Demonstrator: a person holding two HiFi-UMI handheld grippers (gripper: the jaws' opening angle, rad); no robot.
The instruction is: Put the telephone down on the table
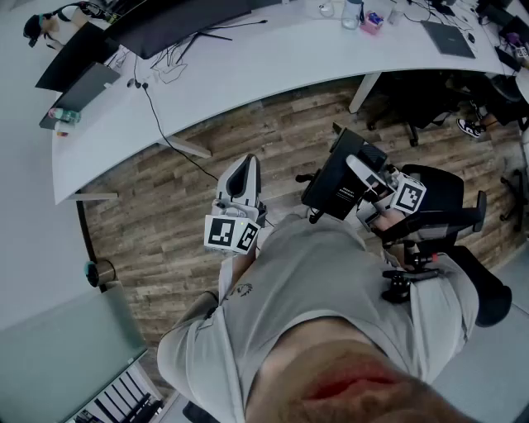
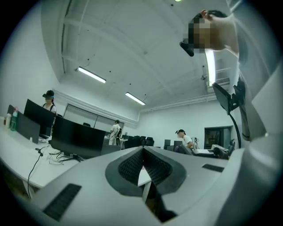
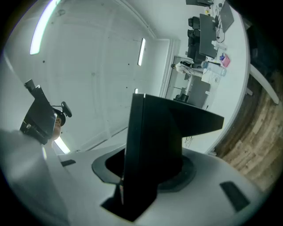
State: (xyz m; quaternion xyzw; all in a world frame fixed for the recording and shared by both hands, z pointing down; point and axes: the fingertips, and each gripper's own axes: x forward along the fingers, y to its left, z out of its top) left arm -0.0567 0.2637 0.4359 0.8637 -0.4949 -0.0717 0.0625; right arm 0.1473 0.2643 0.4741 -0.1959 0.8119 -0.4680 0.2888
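The telephone [image 1: 337, 177] is a black, boxy unit held in the air over the wooden floor, well short of the white curved table [image 1: 273, 66]. My right gripper [image 1: 359, 178] is shut on it. In the right gripper view the telephone [image 3: 154, 141] rises dark and upright between the jaws of the right gripper [image 3: 148, 170], with the table [image 3: 234, 70] beyond. My left gripper [image 1: 240, 178] hovers to the left in front of the person's chest, level, with nothing in it. In the left gripper view the ribbed pads of the left gripper [image 2: 142, 155] meet at their tips.
Dark monitors [image 1: 173, 21], a laptop [image 1: 449, 38], bottles [image 1: 353, 12] and a trailing black cable [image 1: 157, 124] occupy the table. A black office chair [image 1: 450, 211] stands just right of the person. Other desks and people [image 2: 116, 130] show in the left gripper view.
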